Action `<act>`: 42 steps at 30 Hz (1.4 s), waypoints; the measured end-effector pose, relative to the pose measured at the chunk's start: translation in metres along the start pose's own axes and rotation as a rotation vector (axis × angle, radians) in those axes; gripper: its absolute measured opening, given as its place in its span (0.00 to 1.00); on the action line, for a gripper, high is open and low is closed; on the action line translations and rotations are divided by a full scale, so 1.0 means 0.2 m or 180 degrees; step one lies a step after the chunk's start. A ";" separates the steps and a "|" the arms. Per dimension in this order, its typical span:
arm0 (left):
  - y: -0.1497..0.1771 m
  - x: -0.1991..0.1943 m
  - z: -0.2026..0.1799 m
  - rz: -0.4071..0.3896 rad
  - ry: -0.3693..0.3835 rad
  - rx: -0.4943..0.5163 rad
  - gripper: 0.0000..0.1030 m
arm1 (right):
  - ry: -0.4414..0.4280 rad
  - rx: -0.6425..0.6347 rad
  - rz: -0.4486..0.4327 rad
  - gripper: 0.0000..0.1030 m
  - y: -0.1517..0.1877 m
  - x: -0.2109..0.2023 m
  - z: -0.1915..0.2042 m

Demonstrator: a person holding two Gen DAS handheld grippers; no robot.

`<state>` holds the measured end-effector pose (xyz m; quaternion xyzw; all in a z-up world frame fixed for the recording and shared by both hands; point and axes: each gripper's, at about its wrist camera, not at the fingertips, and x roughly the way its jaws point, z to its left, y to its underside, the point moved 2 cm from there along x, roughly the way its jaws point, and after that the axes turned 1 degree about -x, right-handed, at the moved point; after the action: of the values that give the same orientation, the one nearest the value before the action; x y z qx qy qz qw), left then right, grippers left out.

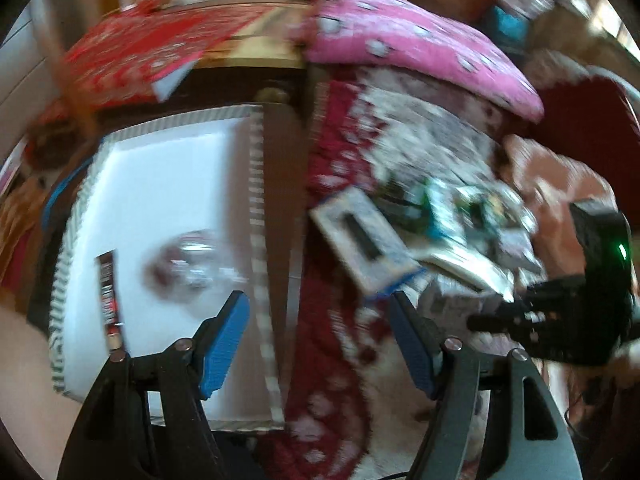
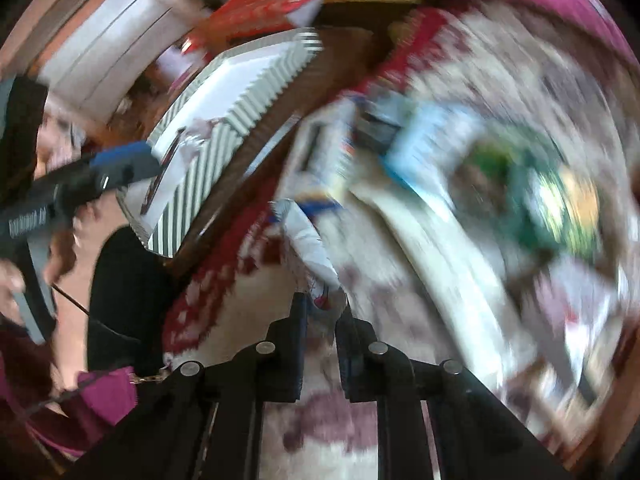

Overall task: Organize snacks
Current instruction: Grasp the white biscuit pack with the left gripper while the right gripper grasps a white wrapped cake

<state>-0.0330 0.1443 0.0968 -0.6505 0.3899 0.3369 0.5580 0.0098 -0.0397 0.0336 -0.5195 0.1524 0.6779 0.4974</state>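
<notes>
A striped box with a white inside [image 1: 160, 184] stands on the left; it holds a dark snack bar [image 1: 108, 300] and a clear wrapped snack [image 1: 192, 264]. My left gripper [image 1: 320, 312] is open and empty, over the box's right wall and the carpet. A pile of snack packets [image 1: 440, 224] lies on the carpet to its right. My right gripper [image 2: 322, 304] is shut on a white and blue snack packet [image 2: 308, 236], held above the carpet. The striped box [image 2: 224, 136] shows at upper left in the blurred right wrist view, with the left gripper's blue finger [image 2: 120, 156] beside it.
A red and white patterned carpet [image 1: 340, 152] covers the floor. A pink cushion [image 1: 408, 44] and a red patterned box [image 1: 136, 56] lie at the back. The right gripper's black body [image 1: 560, 312] sits at the right. More packets [image 2: 540, 184] lie blurred on the carpet.
</notes>
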 end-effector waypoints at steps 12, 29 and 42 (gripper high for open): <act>0.05 0.14 -0.21 0.0368 0.0234 -0.0152 0.72 | 0.0624 -0.0666 -0.0235 0.77 0.06 -0.15 0.11; -0.19 0.35 -0.04 0.0490 0.0338 -0.1163 0.72 | 0.0515 -0.0654 0.0018 0.56 0.06 0.08 0.00; -0.23 0.61 -0.06 0.0629 0.0232 -0.1455 0.73 | 0.0405 -0.0427 -0.0014 0.57 0.21 0.02 -0.12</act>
<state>0.0652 0.1200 0.0129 -0.7302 0.3851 0.4456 0.3463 -0.0117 -0.0739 0.0070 -0.5939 0.1368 0.6511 0.4523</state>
